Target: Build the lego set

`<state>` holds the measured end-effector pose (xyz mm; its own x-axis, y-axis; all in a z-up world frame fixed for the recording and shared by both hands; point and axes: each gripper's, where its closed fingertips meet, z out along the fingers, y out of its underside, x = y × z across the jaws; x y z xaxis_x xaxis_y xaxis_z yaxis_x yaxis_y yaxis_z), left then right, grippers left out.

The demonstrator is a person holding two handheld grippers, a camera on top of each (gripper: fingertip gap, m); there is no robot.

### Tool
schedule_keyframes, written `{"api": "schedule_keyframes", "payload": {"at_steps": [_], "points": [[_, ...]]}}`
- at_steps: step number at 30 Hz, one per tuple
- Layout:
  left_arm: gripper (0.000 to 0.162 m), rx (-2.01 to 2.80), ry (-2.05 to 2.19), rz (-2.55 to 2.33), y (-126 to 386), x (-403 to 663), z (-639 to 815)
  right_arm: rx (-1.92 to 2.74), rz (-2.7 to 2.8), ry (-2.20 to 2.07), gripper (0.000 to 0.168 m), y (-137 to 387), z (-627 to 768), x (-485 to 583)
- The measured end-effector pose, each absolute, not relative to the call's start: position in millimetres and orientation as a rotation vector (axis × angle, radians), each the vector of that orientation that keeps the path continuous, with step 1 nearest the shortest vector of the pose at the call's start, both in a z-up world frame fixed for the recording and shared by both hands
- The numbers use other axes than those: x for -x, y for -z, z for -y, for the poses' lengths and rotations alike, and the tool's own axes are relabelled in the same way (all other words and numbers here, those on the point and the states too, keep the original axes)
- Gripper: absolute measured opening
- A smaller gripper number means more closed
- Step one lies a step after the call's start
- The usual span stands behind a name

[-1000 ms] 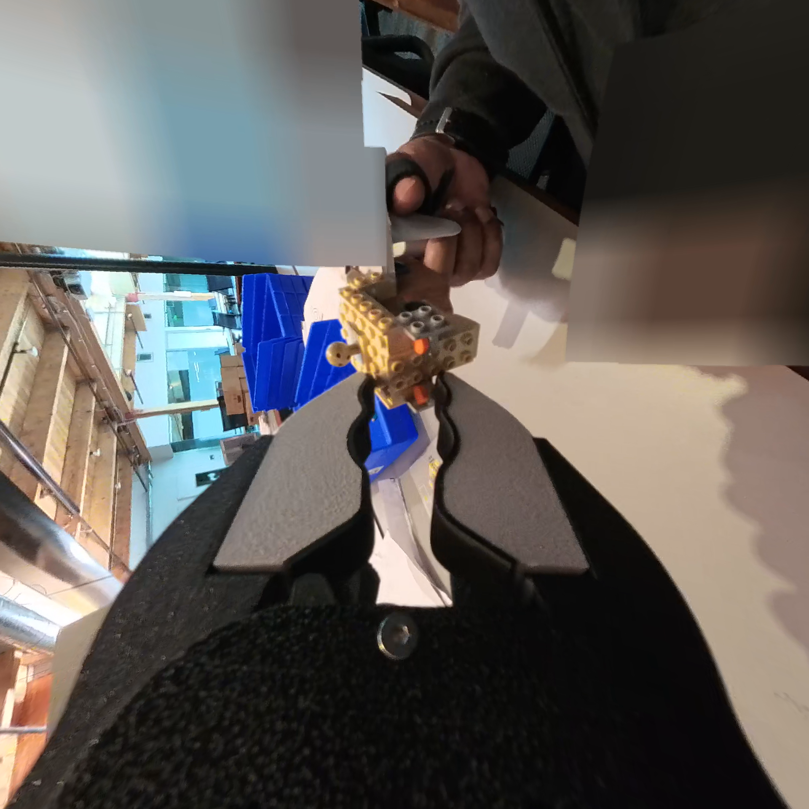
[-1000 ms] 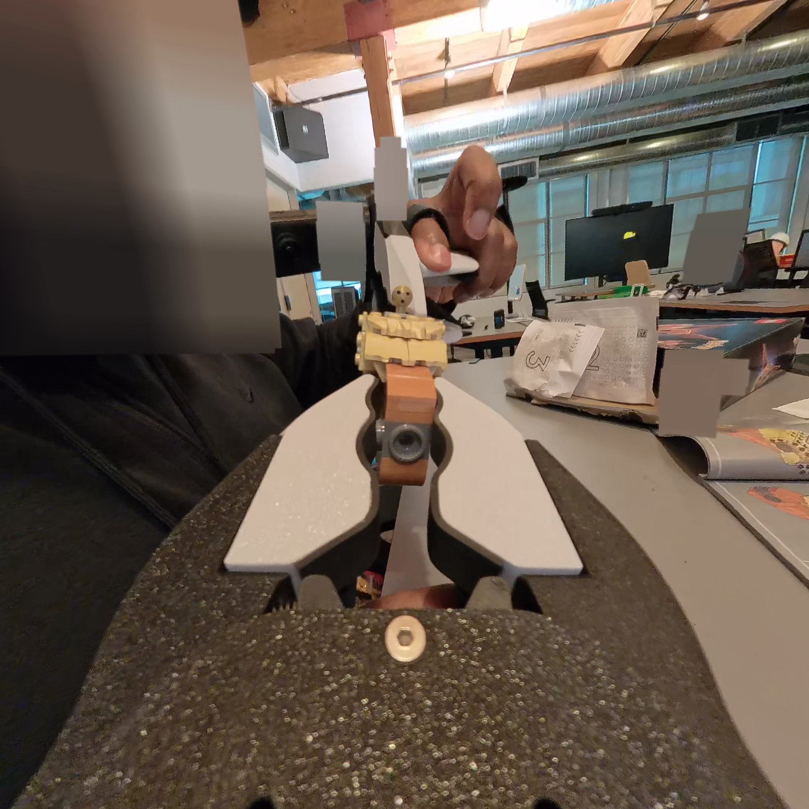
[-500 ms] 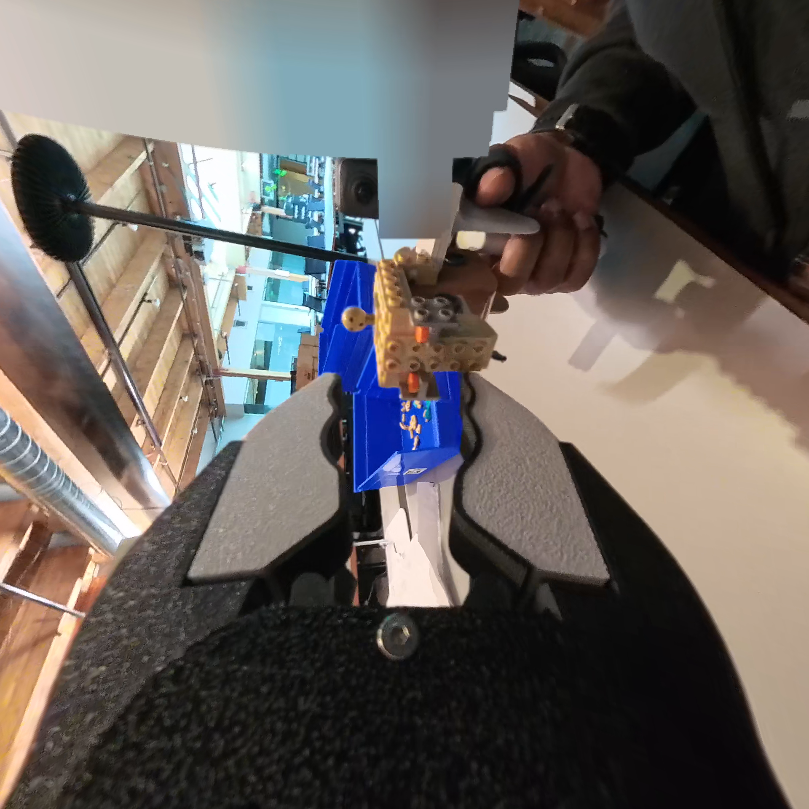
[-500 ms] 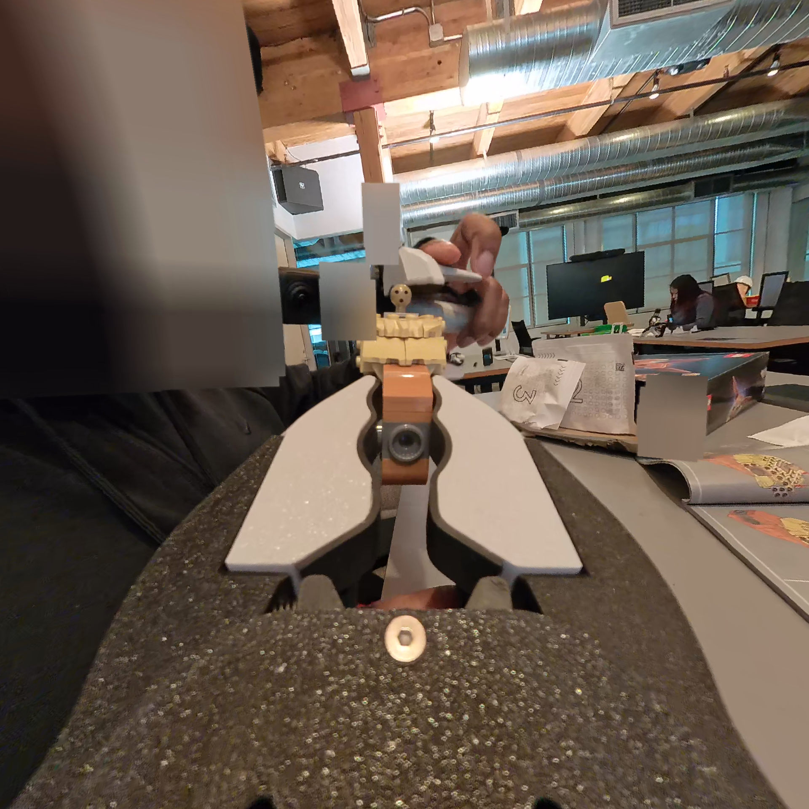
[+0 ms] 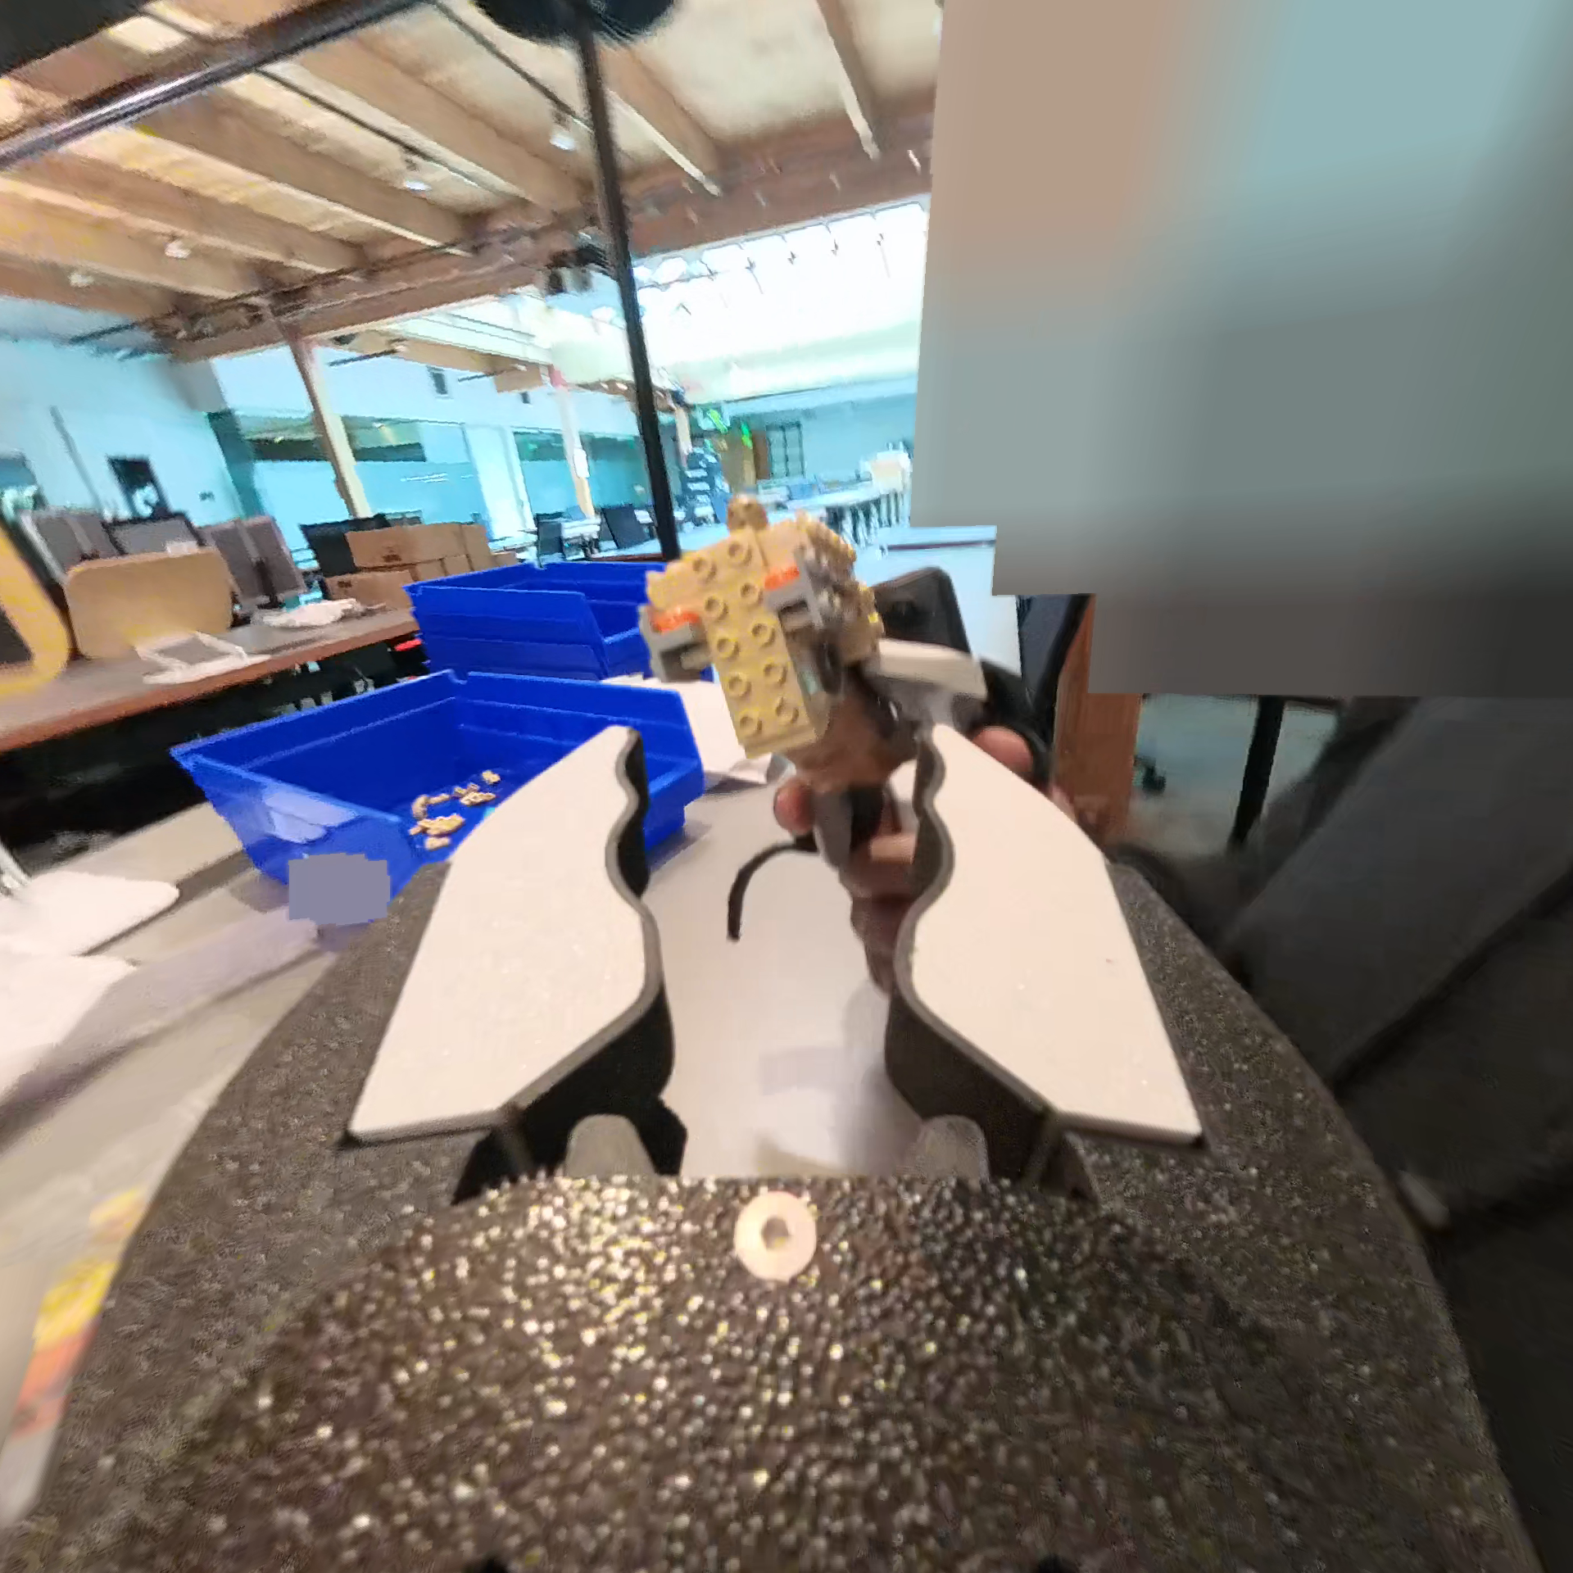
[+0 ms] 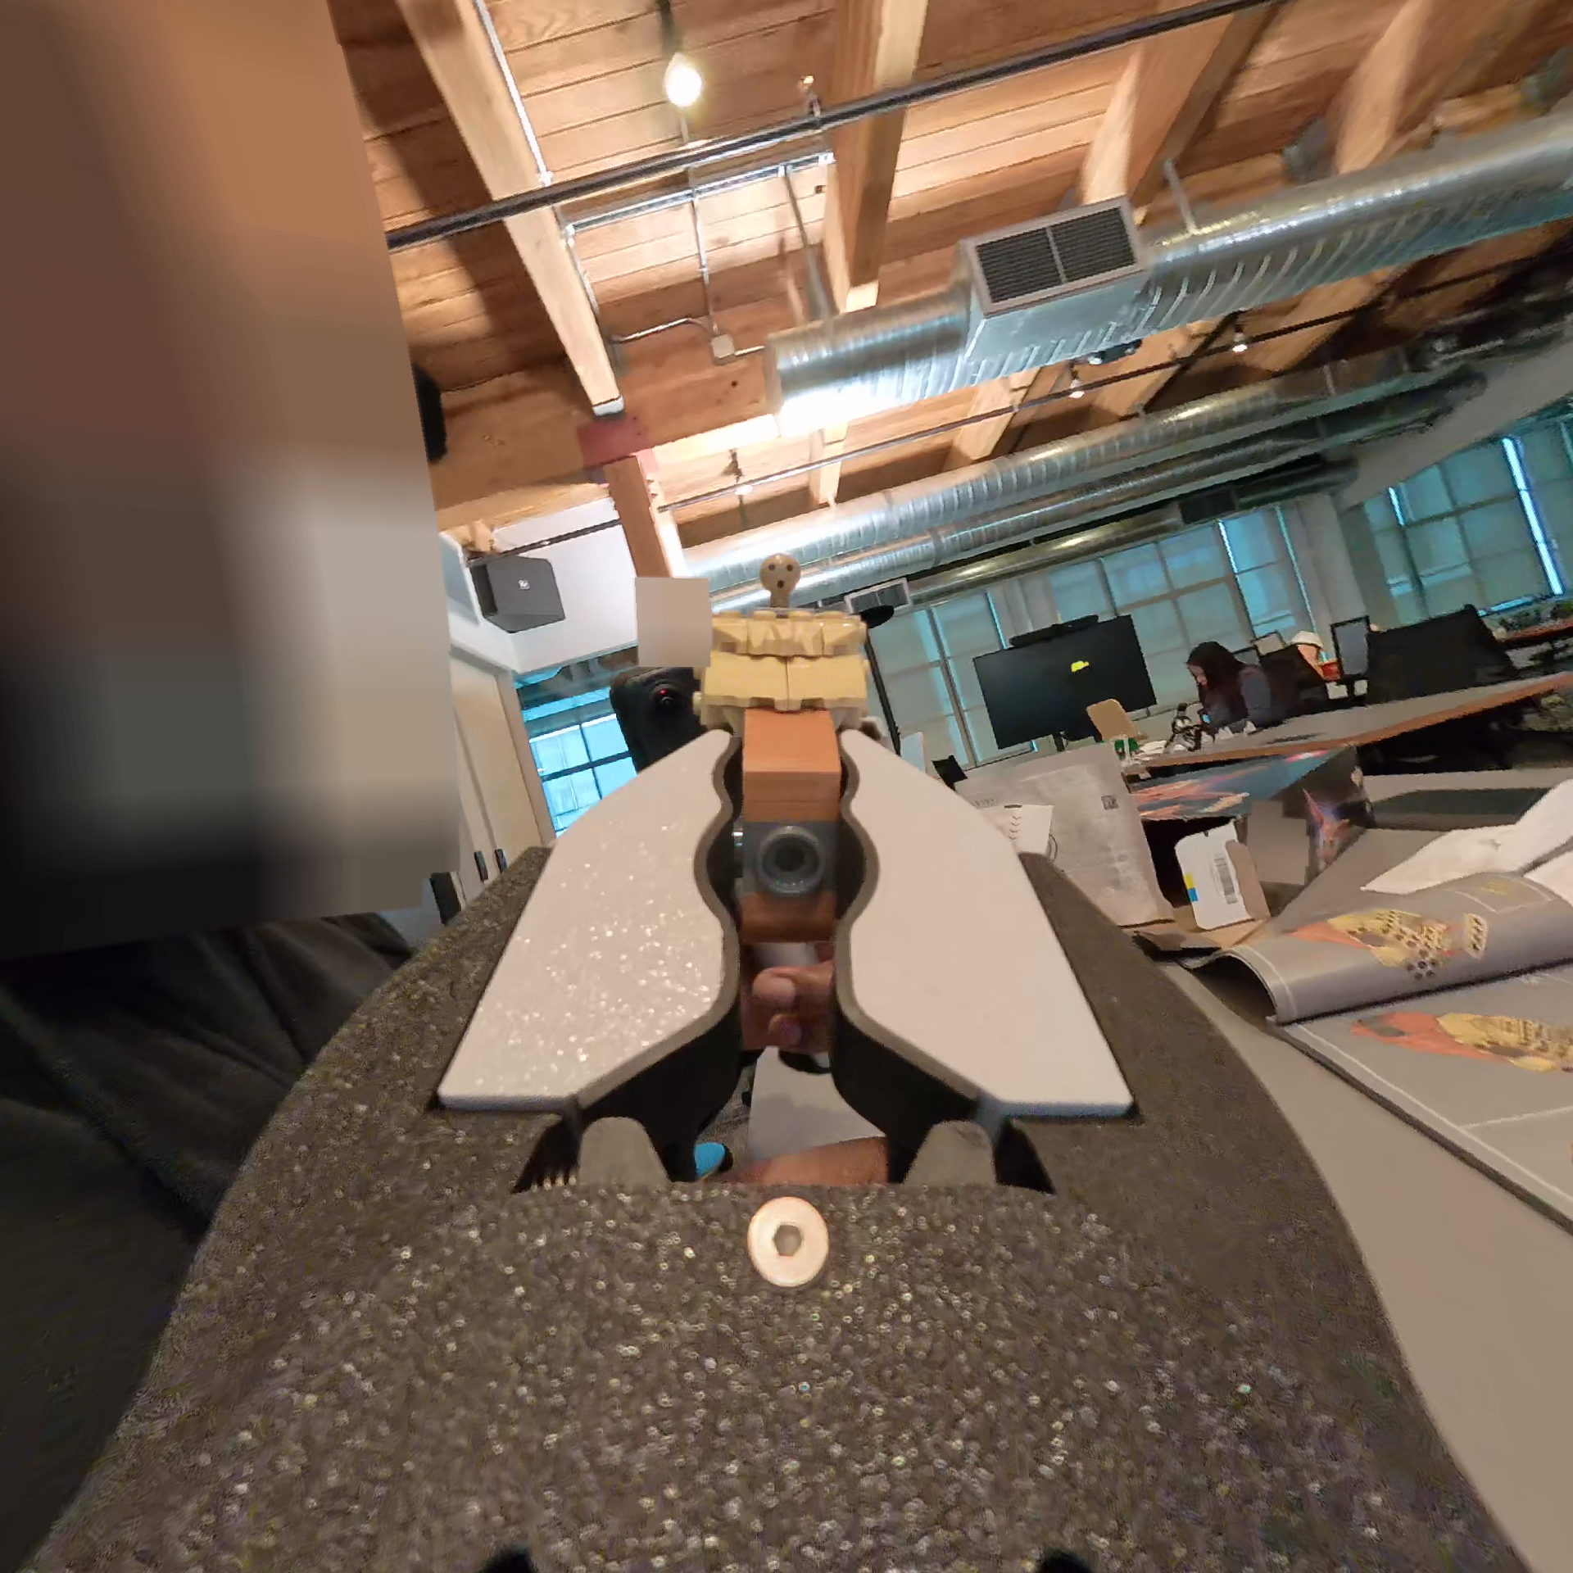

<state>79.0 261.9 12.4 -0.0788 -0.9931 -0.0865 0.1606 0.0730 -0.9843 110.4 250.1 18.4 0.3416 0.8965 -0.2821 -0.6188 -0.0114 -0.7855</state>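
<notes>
A small lego assembly [image 6: 785, 672] has a tan studded top, a brown brick and a grey piece with a round hole below it. My right gripper [image 6: 787, 766] is shut on its brown and grey part and holds it up in the air. In the left wrist view the assembly [image 5: 762, 647] shows tan with grey and orange bits, just beyond my left gripper [image 5: 776, 757]. The left gripper is open and empty, with its fingertips short of the assembly. The right gripper's finger [image 5: 928, 672] and a hand [image 5: 860, 843] show behind it.
A blue bin [image 5: 340, 766] with several small tan pieces [image 5: 447, 809] stands on the grey table at left, with stacked blue bins [image 5: 528, 621] behind. An open instruction booklet [image 6: 1404, 970], a lego box [image 6: 1234, 783] and paper bags [image 6: 1064, 817] lie at right. A dark-sleeved person is close by. Tip to tip, the grippers are about 4 cm apart.
My left gripper opened, let go of the assembly, drew back and rolled upright. The right gripper kept its hold and tilted up towards the ceiling.
</notes>
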Motion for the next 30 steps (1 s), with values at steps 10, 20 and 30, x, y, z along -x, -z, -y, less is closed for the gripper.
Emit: {"api": "schedule_keyframes", "payload": {"at_steps": [10, 20, 30], "points": [[0.036, 1.142, 1.522, -0.916, -10, -87, -282, 1.100, 0.319, -1.158, 0.018, -6, -266, -101], [0.023, 1.118, 1.729, -0.851, -3, -85, -280, 1.183, 0.324, -1.103, 0.018, 1, -272, -92], [0.022, 0.890, 1.928, -0.799, -2, -65, -274, 1.239, 0.480, -0.793, 0.024, 3, -268, -75]]}}
